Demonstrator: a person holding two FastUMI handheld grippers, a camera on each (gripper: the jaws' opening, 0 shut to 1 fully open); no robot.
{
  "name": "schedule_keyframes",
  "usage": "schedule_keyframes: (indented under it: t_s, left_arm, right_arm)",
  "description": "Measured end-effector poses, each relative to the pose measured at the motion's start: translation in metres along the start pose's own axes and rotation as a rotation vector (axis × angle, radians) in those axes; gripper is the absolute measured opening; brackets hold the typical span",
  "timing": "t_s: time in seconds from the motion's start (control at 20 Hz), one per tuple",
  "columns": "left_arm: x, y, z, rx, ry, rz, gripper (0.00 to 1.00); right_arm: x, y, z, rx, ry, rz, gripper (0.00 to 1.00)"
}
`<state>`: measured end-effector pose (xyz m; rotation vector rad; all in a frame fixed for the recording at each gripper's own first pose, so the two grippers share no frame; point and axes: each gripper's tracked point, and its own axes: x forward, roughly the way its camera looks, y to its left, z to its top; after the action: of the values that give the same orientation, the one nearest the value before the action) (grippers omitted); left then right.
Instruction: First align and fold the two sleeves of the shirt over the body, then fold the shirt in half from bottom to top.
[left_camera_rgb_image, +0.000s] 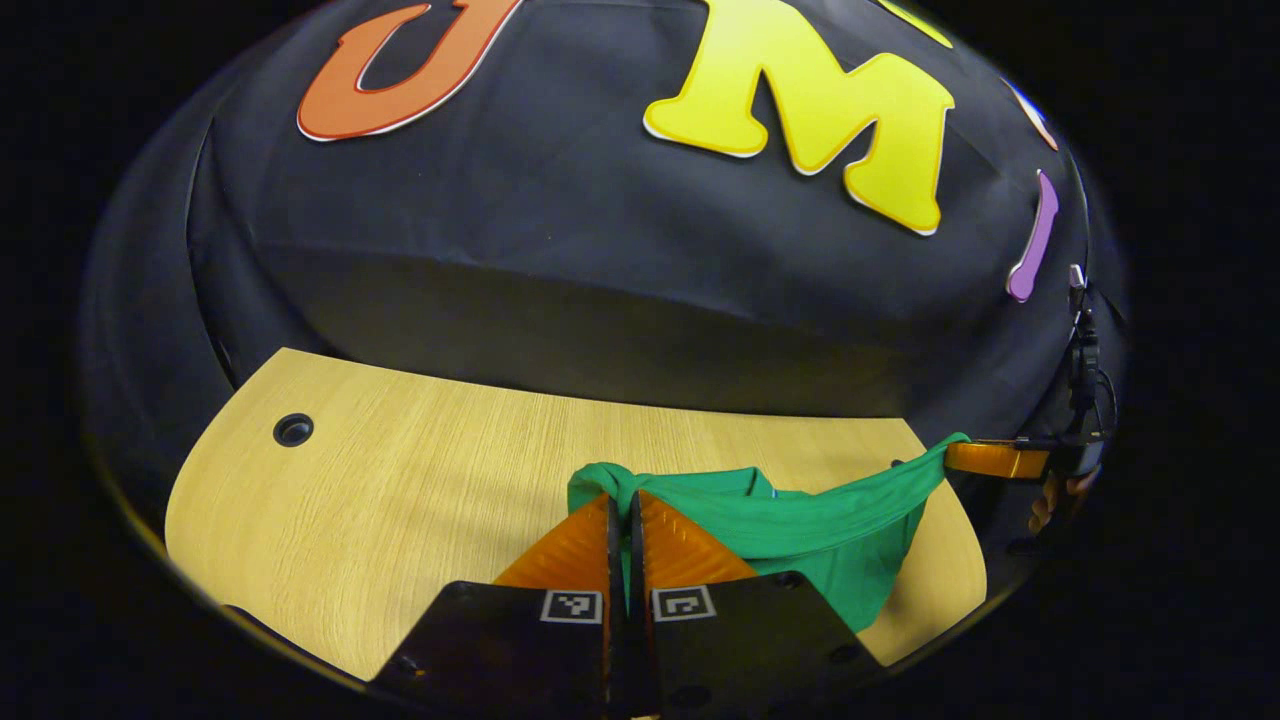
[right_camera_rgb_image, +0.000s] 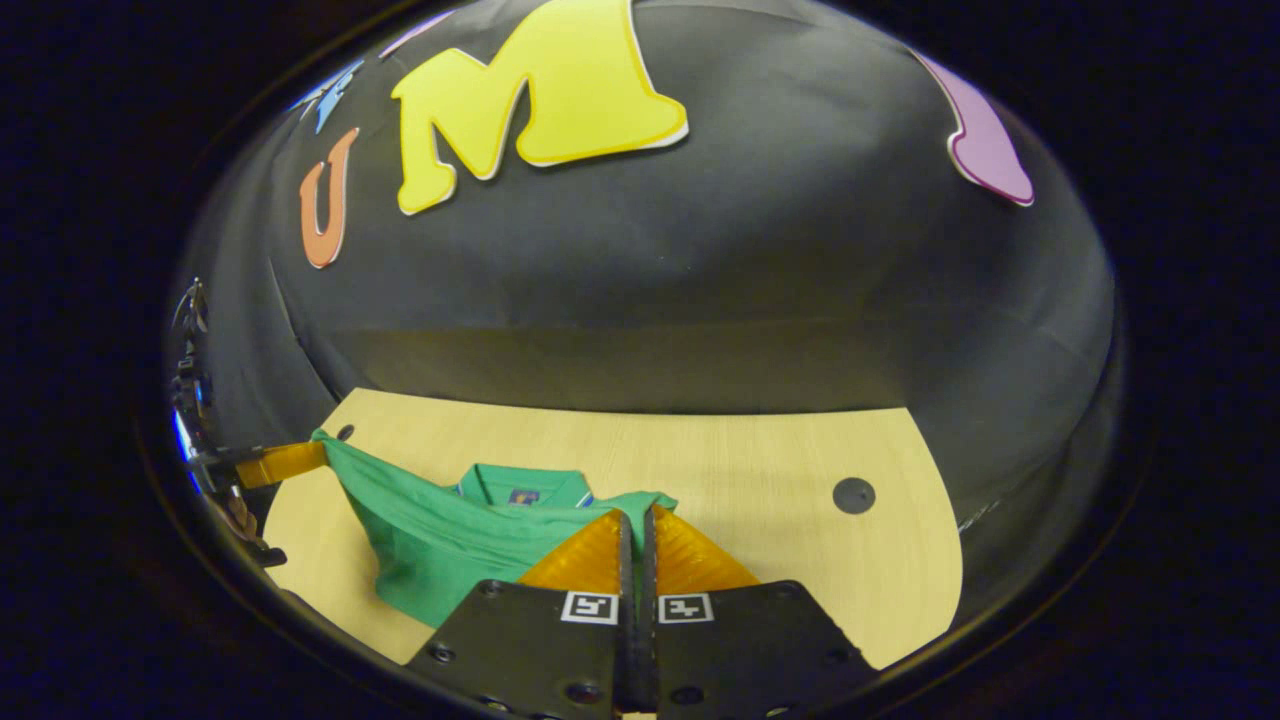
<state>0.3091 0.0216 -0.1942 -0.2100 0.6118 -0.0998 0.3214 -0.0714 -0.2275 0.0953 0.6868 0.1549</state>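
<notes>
A green shirt (left_camera_rgb_image: 800, 530) hangs stretched between the two grippers above a light wooden table (left_camera_rgb_image: 420, 480). My left gripper (left_camera_rgb_image: 622, 500) is shut on one corner of the cloth, which bunches over its tips. Far right in the left gripper view, the right gripper (left_camera_rgb_image: 985, 458) pinches the other corner. In the right gripper view my right gripper (right_camera_rgb_image: 636, 518) is shut on the green shirt (right_camera_rgb_image: 450, 540), whose collar (right_camera_rgb_image: 525, 487) lies on the table behind the lifted edge. The left gripper (right_camera_rgb_image: 290, 460) holds the far corner at the left.
The wooden table (right_camera_rgb_image: 760, 500) has a dark round cable hole (right_camera_rgb_image: 853, 495) on one side and another cable hole (left_camera_rgb_image: 293, 429) on the other. The black cloth wall rises right behind the table's far edge. A hand (left_camera_rgb_image: 1060, 495) holds the right gripper.
</notes>
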Motion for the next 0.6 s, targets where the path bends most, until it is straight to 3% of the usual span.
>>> schedule_keyframes:
  t_s: [0.35, 0.6]
  left_arm:
    - [0.072, 0.03, -0.039, 0.012, 0.058, 0.057, 0.06]
    - [0.094, 0.034, -0.056, 0.043, 0.093, 0.072, 0.12]
  right_arm:
    - [0.079, -0.016, -0.044, 0.027, 0.091, 0.005, 0.0]
    - [0.102, -0.016, -0.062, -0.009, 0.127, -0.011, 0.02]
